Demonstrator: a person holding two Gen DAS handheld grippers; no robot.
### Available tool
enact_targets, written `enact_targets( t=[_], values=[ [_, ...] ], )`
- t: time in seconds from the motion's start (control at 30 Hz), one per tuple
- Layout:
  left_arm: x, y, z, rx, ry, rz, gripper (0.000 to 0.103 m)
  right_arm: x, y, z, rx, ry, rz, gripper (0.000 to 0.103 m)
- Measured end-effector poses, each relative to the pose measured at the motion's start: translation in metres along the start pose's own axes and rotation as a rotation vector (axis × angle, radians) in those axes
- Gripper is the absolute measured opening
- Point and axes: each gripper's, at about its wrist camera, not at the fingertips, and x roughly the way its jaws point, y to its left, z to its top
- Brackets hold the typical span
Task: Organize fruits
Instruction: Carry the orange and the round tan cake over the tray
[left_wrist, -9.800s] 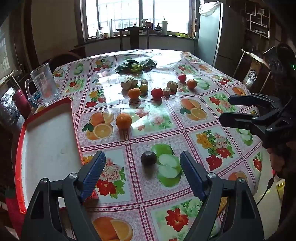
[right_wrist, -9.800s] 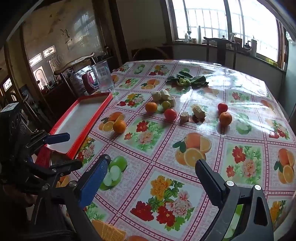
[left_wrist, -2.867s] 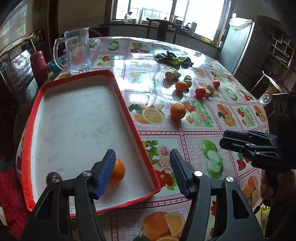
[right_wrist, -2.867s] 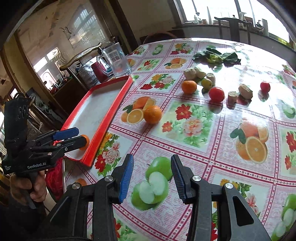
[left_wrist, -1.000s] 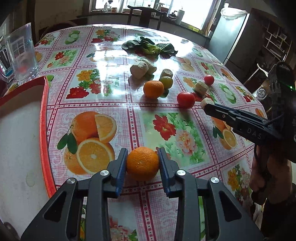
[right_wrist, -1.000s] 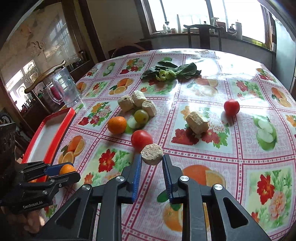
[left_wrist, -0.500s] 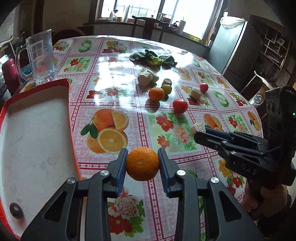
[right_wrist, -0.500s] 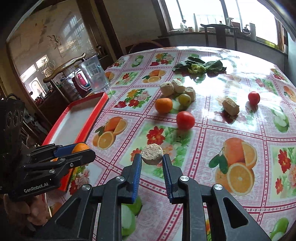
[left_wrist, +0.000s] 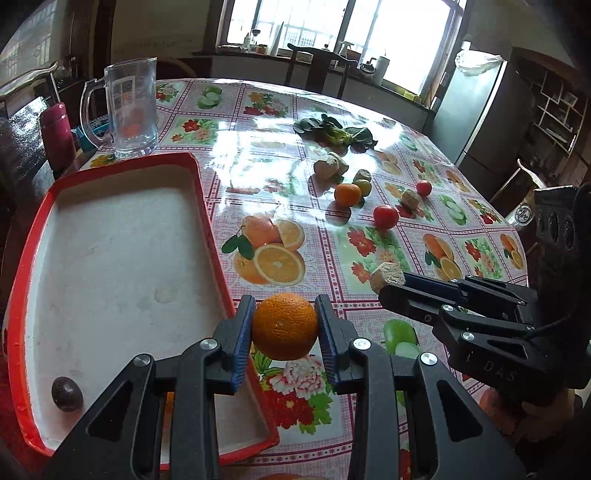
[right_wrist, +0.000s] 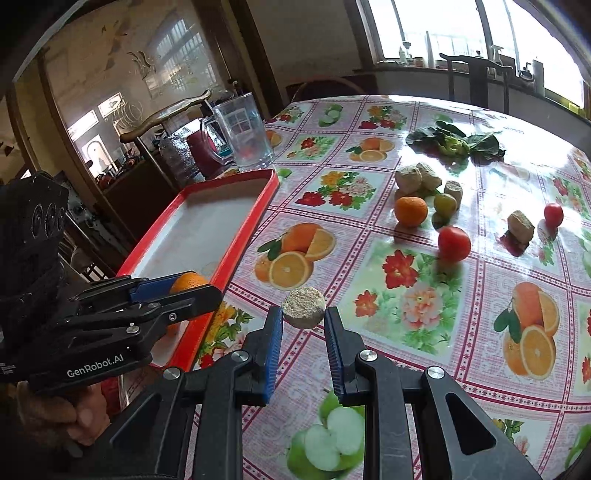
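My left gripper is shut on an orange and holds it in the air over the right rim of the red tray; it also shows in the right wrist view. My right gripper is shut on a beige round chunk, above the tablecloth just right of the tray; it also shows in the left wrist view. A dark round fruit lies in the tray's near left corner.
On the table beyond lie an orange, a green fruit, two tomatoes, several beige chunks and leafy greens. A glass jug and a red flask stand behind the tray.
Both grippers have moved left toward the tray with their loads. The orange now hangs over the tray's right rim. The beige chunk has followed close beside it.
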Motion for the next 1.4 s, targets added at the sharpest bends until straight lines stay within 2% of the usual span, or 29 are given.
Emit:
enact_targets(
  t=[0.83,1.4],
  values=[
    [-0.019,0.055,-0.016,-0.109,-0.020,0.032,0.031,0.025,0.057,0.009,-0.090,0.039,0.061,0.023],
    [-0.033,0.112,-0.021,-0.211,-0.042,0.103,0.031,0.053,0.104,0.017,-0.164,0.070,0.117,0.023]
  ],
)
